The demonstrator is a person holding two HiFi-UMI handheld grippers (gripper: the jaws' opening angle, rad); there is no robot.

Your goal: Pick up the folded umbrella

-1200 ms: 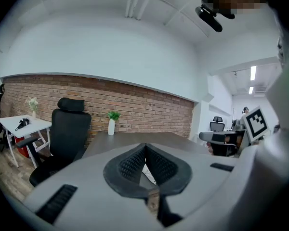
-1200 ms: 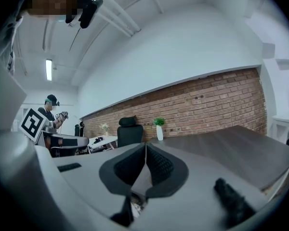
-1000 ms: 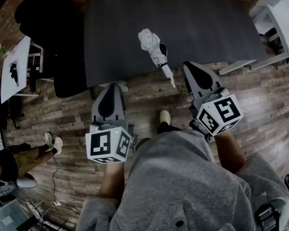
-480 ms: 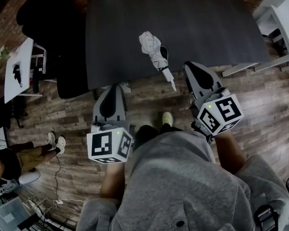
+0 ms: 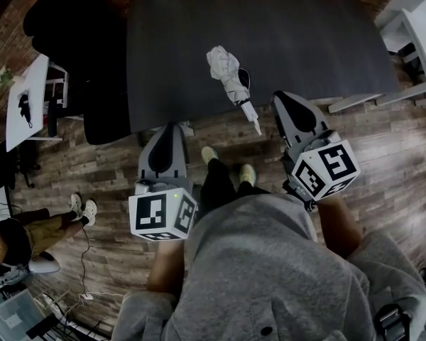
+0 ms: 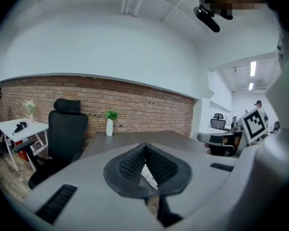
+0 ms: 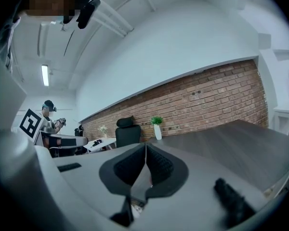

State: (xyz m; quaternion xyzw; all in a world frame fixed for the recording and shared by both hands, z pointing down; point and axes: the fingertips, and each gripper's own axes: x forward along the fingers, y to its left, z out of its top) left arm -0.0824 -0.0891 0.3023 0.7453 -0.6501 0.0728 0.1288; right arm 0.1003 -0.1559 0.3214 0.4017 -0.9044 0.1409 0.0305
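The folded umbrella [image 5: 227, 73], pale with a dark strap, lies near the front edge of the dark table [image 5: 305, 34]. Its white handle [image 5: 253, 117] sticks out over the wood floor. My left gripper [image 5: 172, 126] hovers over the floor just short of the table edge, left of the umbrella, its jaws shut and empty. My right gripper [image 5: 282, 96] sits right of the handle, apart from it, also shut on nothing. In the left gripper view the pads [image 6: 130, 163] meet at the tip [image 6: 145, 147], and a sliver of the umbrella [image 6: 149, 174] shows behind them.
A black office chair [image 5: 71, 34] stands at the table's left end, with a small white table [image 5: 25, 98] beyond it. White furniture [image 5: 419, 27] stands at the right. A white vase with a plant [image 6: 109, 124] is on the far table edge. Another person [image 5: 14, 244] is at lower left.
A second shoe has stepped forward between the grippers and the view has crept slightly toward the table. Both grippers stay shut and almost still.
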